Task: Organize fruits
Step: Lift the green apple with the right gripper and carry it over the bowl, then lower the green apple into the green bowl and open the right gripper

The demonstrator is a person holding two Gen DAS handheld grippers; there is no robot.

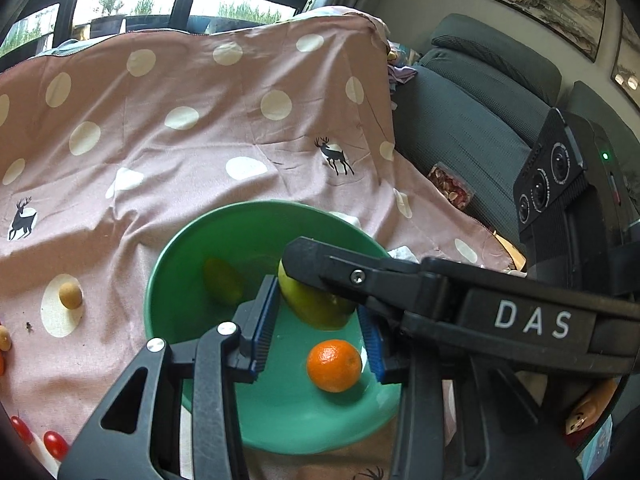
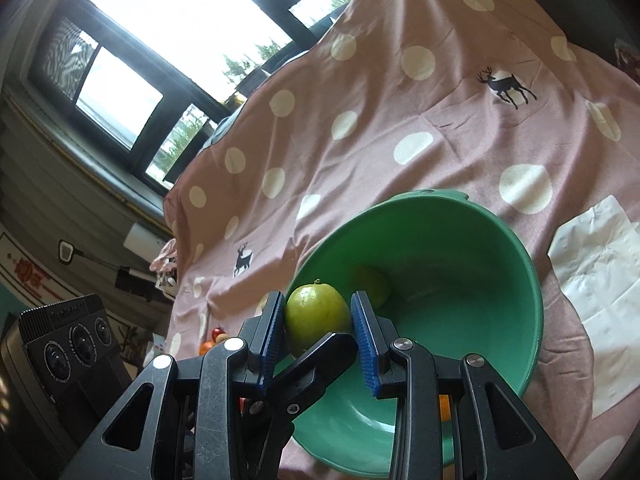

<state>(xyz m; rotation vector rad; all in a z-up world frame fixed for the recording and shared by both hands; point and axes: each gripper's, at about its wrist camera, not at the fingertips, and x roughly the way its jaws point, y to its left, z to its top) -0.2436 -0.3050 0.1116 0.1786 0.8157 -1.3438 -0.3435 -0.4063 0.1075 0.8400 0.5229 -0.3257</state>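
Pink spotted cloth (image 1: pixel 200 128) carries a green bowl (image 2: pixel 520 280); right gripper (image 2: pixel 318 326) grips a green fruit (image 2: pixel 316 312) above it, ready for release; left gripper (image 1: pixel 316 328) hangs narrowly open, empty.

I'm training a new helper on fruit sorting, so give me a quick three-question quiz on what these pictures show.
1. True or false: the right hand-held gripper is shut on the green fruit.
2. Which of these lies in the green bowl? A banana; B mandarin; C grapes.
3. Fill in: the pink cloth shows white dots and black ____.
Key: 1 true; 2 B; 3 deer.
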